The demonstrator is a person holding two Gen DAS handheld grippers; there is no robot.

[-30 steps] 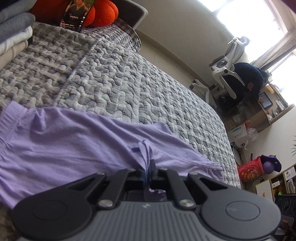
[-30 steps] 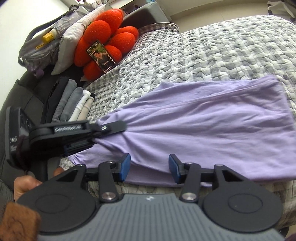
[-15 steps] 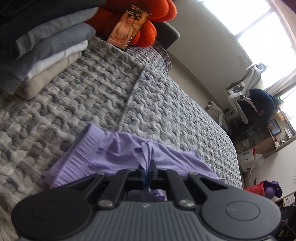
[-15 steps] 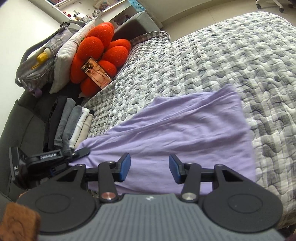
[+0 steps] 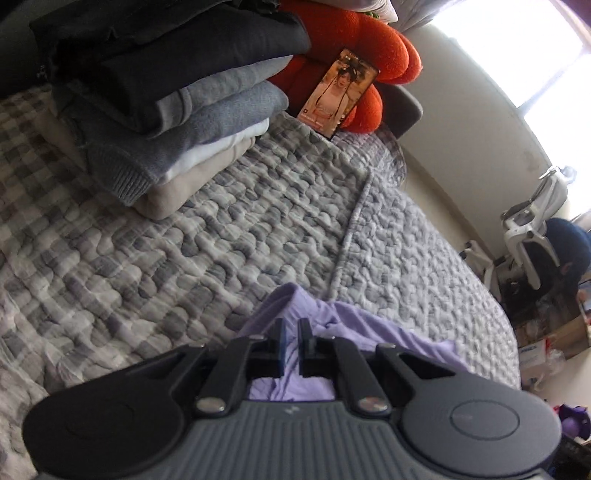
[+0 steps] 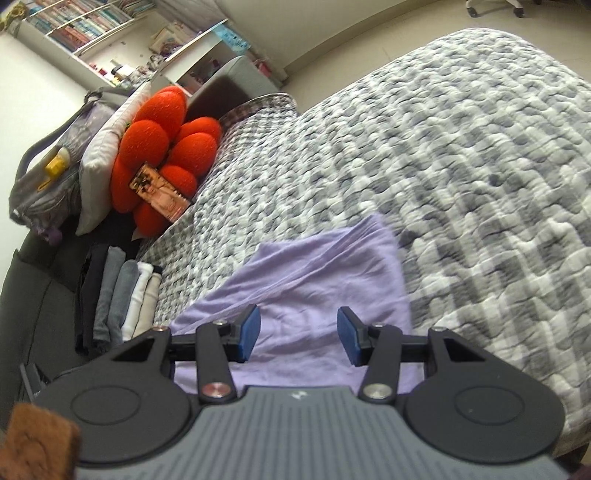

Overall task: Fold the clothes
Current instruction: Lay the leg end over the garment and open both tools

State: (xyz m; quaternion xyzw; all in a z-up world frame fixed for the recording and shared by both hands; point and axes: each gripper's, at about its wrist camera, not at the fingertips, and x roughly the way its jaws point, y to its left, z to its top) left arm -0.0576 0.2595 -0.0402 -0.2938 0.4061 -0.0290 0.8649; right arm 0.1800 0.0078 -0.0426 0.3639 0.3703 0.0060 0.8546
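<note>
Left tongs are opening, letting go of the purple garment mid-fold; right tongs hover half-open, empty. Next up, probably smoothing or stacking it.

Left tool jaws opening over lilac garment, folded stack beyond

You have a grey-and-white quilt covering the bed. At its head an orange flower-shaped cushion props up a phone with a lit screen. Beside the cushion in the right view sit a white pillow and a grey bag, with bookshelves on the wall behind. In the left view a white office chair stands by the bright window, cardboard boxes on the floor near it.
</note>
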